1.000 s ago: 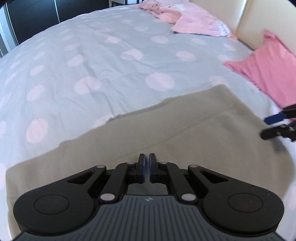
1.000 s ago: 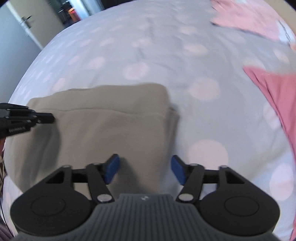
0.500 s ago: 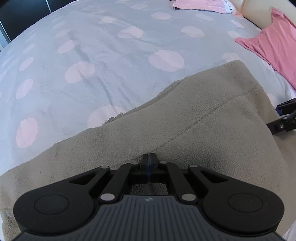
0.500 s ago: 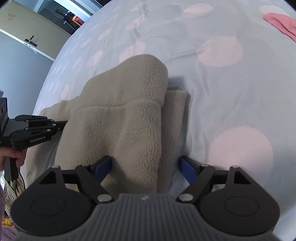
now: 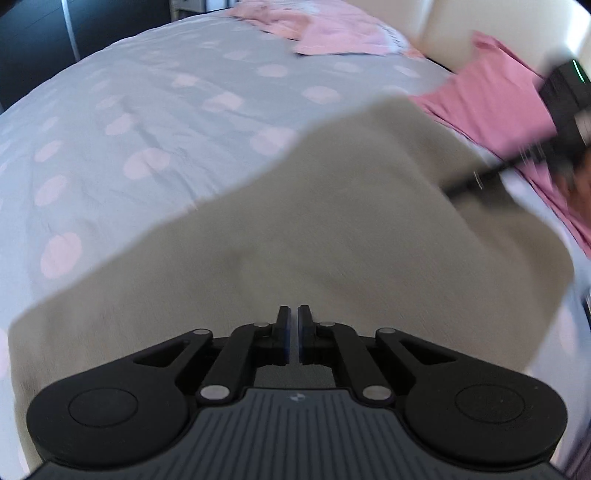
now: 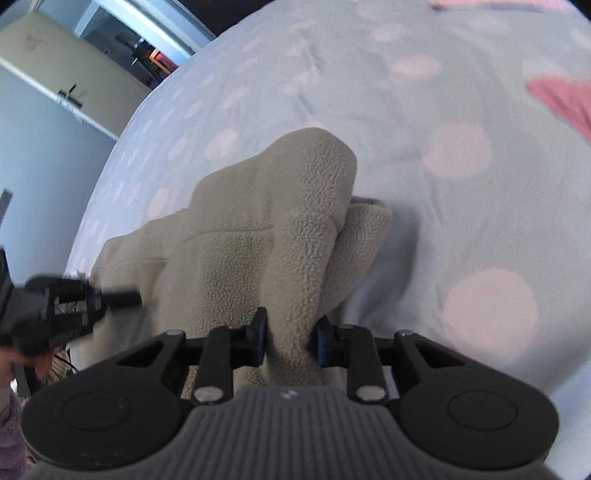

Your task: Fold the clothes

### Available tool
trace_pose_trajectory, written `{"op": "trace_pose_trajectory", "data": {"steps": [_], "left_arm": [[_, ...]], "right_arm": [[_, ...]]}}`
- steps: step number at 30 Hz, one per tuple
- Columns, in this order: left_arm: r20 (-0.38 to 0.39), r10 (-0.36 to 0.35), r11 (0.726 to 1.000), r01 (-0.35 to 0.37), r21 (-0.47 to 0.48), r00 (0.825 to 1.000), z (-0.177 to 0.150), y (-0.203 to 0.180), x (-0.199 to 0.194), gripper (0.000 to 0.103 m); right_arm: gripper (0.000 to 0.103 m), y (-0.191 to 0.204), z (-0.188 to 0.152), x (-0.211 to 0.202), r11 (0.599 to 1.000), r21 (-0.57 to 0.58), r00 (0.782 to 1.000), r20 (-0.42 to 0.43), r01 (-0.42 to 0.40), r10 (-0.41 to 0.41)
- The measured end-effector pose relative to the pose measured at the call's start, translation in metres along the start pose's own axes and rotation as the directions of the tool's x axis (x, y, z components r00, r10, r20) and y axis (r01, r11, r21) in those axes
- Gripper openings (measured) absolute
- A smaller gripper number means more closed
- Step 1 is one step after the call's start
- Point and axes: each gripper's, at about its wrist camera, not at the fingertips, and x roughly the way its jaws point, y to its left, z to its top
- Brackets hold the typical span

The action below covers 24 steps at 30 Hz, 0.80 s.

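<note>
A home bedroom: a bed [image 5: 155, 122] with a pale blue, pink-dotted cover, a cream headboard [image 5: 480, 22], pink clothes [image 5: 332, 29] lying on it, and a door [image 6: 62, 62] beyond.

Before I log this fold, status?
Right gripper clamped on beige fleece. Left gripper nearly shut, grip unclear. Pink garment beside fleece, not blocking.

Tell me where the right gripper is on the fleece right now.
In the right wrist view, the right gripper is clamped on a bunched ridge of the beige fleece at its right edge, beside the dotted bedsheet; the left gripper is at the fleece's far left.
</note>
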Motion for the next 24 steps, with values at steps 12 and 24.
{"op": "trace_pose_trajectory", "data": {"steps": [12,24], "left_arm": [[0.058,-0.020,0.999,0.022,-0.029,0.998,-0.045,0.015,-0.024,0.001],[0.036,0.156,0.970,-0.147,-0.196,0.987,-0.150,0.135,-0.123,0.001]], "right_arm": [[0.021,0.201,0.025,-0.032,0.957,-0.274,0.992,-0.058,0.096,-0.116],[0.021,0.383,0.025,0.046,0.892,-0.444,0.980,-0.122,0.086,-0.156]]}}
